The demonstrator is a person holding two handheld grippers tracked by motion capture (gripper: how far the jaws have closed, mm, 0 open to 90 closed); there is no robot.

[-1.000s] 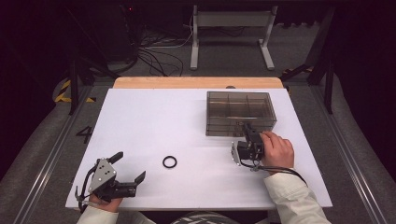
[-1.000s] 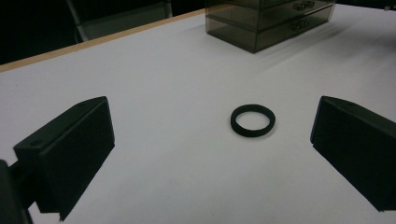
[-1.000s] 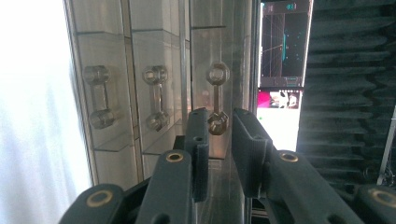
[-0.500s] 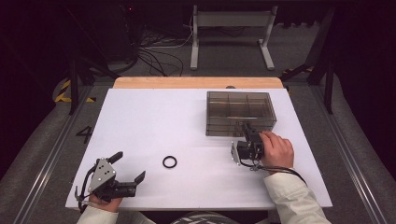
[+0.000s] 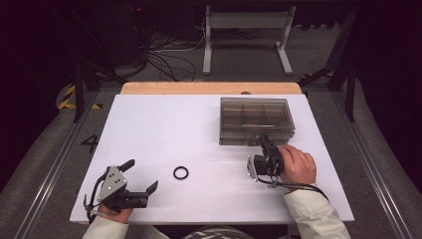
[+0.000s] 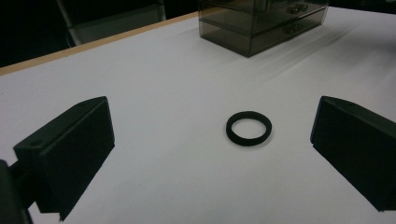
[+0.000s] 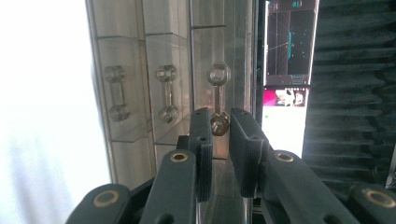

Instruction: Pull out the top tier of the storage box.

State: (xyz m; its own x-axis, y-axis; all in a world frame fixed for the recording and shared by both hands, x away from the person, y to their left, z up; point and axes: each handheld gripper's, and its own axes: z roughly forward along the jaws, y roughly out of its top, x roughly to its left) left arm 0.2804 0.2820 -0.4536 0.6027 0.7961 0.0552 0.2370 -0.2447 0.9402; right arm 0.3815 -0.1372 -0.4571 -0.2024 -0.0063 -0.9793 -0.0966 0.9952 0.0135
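right gripper [image 7: 219,128] pinches the drawer handle [image 7: 219,100] of the box [image 5: 256,121] near the table's far right corner; left gripper [image 5: 140,183] spread near the ring [image 6: 249,128].

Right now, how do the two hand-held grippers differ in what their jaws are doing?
The left gripper lies low near the table's front edge, jaws spread wide and holding nothing, the black ring lying ahead between them. The right gripper is turned on its side, jaws nearly together around a drawer handle of the smoky box. Both have black jaws.

Black hand-held grippers: left [image 5: 142,184] with grey three-cornered plate, right [image 7: 219,123] brass-coloured pivot screws; white sleeves [image 5: 313,214].
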